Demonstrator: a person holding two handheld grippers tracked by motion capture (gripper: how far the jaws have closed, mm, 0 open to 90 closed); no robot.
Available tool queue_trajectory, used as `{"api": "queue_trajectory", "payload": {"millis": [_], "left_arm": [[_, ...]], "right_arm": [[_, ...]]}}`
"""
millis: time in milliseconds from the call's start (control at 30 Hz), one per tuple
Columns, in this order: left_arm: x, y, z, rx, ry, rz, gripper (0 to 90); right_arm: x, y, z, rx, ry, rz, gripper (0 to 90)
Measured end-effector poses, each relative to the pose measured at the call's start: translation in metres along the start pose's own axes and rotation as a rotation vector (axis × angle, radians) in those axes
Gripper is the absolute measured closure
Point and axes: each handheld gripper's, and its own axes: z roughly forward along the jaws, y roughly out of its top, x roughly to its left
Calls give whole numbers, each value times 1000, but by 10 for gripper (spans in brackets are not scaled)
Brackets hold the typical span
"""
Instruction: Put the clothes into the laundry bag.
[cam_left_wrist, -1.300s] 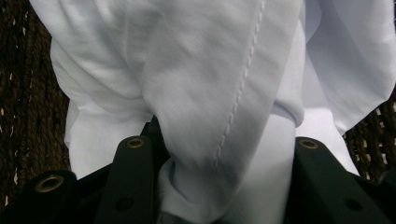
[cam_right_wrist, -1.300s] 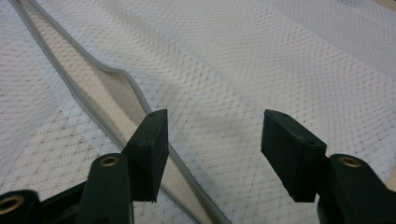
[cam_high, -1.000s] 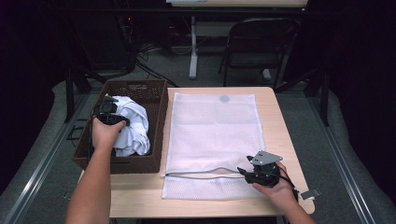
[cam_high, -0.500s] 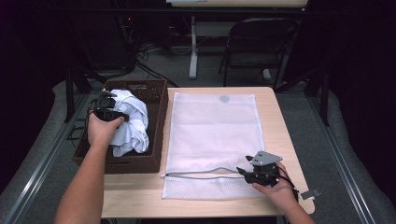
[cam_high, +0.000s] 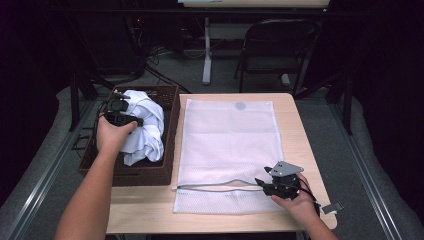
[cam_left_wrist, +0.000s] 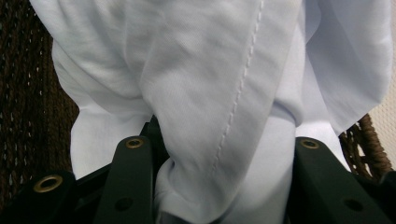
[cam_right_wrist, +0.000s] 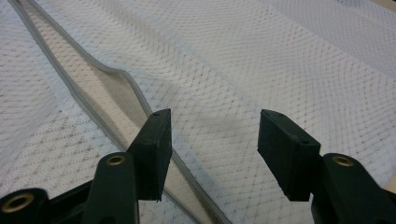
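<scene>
I keep my left claw (cam_high: 120, 111) clenched on the white garment (cam_high: 145, 127) above the wicker basket (cam_high: 167, 130), while my right claw (cam_right_wrist: 212, 144) stays released over the mesh bag's (cam_high: 230, 145) zipper opening (cam_right_wrist: 119, 100), ready to spread it.

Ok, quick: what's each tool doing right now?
Left tool: closed on the white garment over the basket.
Right tool: open, holding nothing, above the mesh bag.
</scene>
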Motion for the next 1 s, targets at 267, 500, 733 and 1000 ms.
{"api": "queue_trajectory", "payload": {"millis": [267,500,733,1000], "left_arm": [[-5,4,-9,-14,-4,14,591],[-7,6,-16,-21,-5,20,591],[-11,9,-22,-29,-12,33,591],[-19,12,-30,-31,-25,54,591]], "right_arm": [[-1,0,-1,-1,3,11,449],[-1,0,-1,0,2,16,450],[-1,0,-1,0,1,17,451],[-1,0,-1,0,1,23,453]]}}
